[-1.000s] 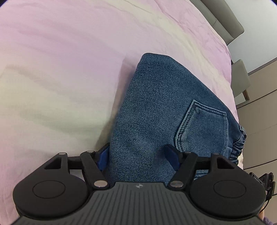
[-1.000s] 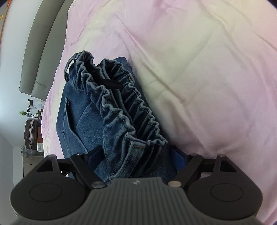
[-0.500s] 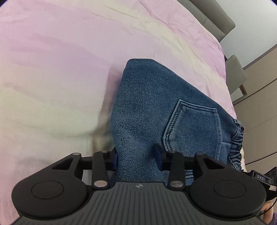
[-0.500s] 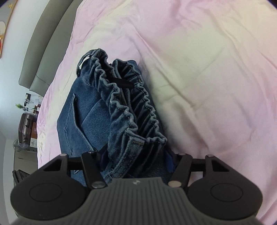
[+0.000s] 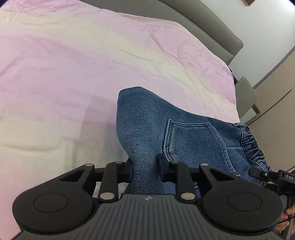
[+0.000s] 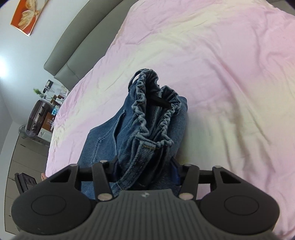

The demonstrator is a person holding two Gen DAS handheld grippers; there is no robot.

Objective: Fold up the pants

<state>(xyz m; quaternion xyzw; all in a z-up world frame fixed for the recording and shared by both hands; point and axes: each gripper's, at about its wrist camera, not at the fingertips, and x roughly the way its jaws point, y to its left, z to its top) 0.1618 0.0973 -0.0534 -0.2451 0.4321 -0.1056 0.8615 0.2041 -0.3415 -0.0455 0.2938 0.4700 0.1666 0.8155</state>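
Folded blue denim pants [image 5: 166, 129] hang bunched above a pink bed sheet [image 5: 73, 64]. A back pocket [image 5: 191, 140] faces the left wrist camera. My left gripper [image 5: 145, 169] is shut on the folded edge of the pants. In the right wrist view the elastic waistband [image 6: 153, 118] stands up in ruffles. My right gripper [image 6: 145, 171] is shut on the waistband end of the pants [image 6: 103, 147]. The right gripper also shows at the left wrist view's right edge [image 5: 276, 177].
A grey headboard [image 5: 212, 33] runs along the far side of the bed. A chair [image 5: 245, 96] and beige cabinets stand past the bed's corner. In the right wrist view, a nightstand with clutter [image 6: 44, 110] and a wall picture [image 6: 27, 14] are at left.
Both grippers closed on the pants and lifted them off the sheet. The views tilted up, so the headboard and room now show.
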